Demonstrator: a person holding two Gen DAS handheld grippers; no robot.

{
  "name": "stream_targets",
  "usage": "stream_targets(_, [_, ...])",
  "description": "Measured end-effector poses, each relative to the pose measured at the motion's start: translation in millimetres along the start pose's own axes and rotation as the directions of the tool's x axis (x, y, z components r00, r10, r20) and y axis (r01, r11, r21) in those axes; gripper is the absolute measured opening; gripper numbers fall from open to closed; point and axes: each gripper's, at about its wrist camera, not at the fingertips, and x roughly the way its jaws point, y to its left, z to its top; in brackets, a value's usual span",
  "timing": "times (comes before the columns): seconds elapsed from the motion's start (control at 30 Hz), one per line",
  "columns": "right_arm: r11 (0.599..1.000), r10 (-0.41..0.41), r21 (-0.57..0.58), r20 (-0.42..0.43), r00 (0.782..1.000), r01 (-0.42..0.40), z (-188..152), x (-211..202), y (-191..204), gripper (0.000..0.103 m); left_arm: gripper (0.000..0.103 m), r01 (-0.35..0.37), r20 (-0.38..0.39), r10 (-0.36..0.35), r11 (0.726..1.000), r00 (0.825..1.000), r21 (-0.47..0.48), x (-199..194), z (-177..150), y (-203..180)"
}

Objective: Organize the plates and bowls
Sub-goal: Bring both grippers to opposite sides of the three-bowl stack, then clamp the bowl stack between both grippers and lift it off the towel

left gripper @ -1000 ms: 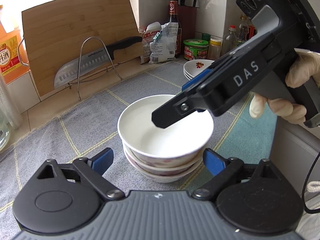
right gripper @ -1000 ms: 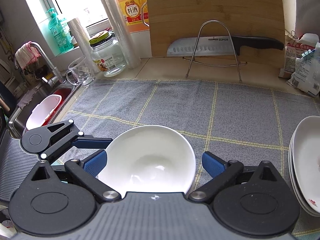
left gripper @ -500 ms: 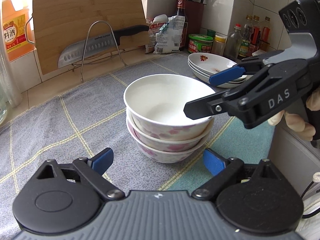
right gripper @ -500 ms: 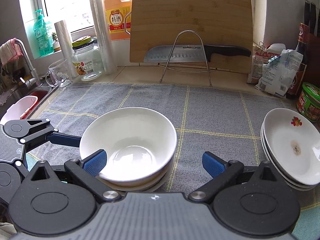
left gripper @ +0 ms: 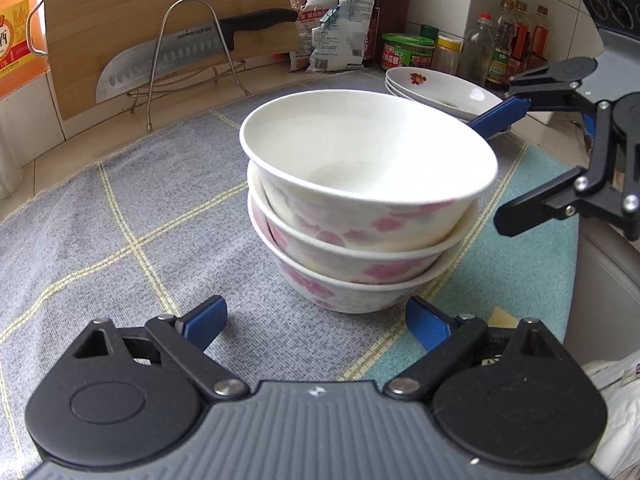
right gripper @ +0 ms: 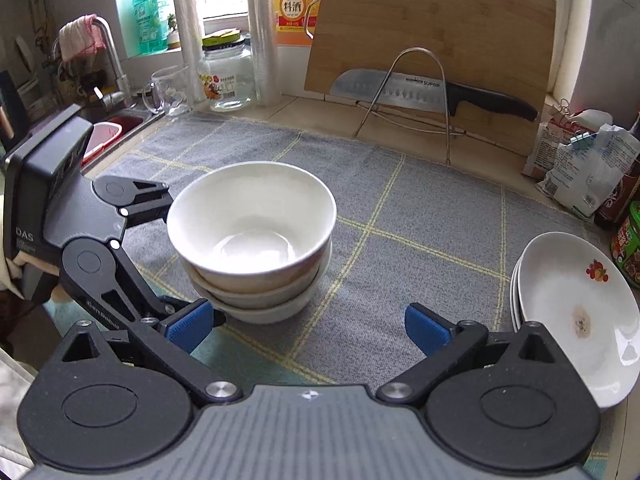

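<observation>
Judging the stack of bowls (left gripper: 360, 208) on the counter's cloth (left gripper: 120, 220) as glazed, slippery, breakable and heavy, I would grip low under the bottom rim; left claw (left gripper: 316, 320) and right claw (right gripper: 308, 326) gape wide, empty.

I see glossy glazed bowls (left gripper: 360, 204) and plates (right gripper: 576, 312); a rough woven cloth (right gripper: 420, 216) covering the tabletop; a matt wooden board (right gripper: 432, 40); a shiny steel knife (right gripper: 400, 92).
</observation>
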Motion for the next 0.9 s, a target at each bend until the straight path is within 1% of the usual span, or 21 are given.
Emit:
stream_targets(0.03, [1.000,0.009,-0.012,-0.018,1.000,-0.009,-1,7,-3,0.103,0.096,-0.011,-0.001,0.011,1.000,1.000,0.008,0,0,-2])
stream_targets(0.13, [0.995,0.029,-0.098,-0.060,0.998,-0.035,-5,31,-6,0.103,0.097,-0.050,-0.024,0.051,0.998,0.998,0.043,3,0,-8])
stream_targets(0.27, [0.976,0.083,-0.192,-0.093,0.992,-0.100,-5,53,-9,0.103,0.102,-0.077,-0.053,0.078,0.997,0.996,0.017,4,2,-11])
stream_targets(0.4, [0.951,0.127,-0.269,-0.112,0.985,-0.154,-8,64,-12,0.103,0.103,-0.092,-0.058,0.091,0.996,0.994,0.001,4,2,-11])
stream_targets(0.53, [0.940,0.163,-0.288,-0.096,0.982,-0.184,-10,64,-17,0.103,0.103,-0.109,-0.061,0.108,0.994,0.992,-0.018,4,2,-13])
stream_targets(0.67, [0.939,0.173,-0.290,-0.066,0.983,-0.185,-16,61,-18,0.103,0.103,-0.112,-0.072,0.110,0.994,0.991,-0.019,6,4,-13])
stream_targets(0.9, [0.942,0.173,-0.282,-0.055,0.983,-0.181,-19,58,-22,0.103,0.103,-0.053,-0.048,0.055,0.998,0.997,0.041,8,3,-7])
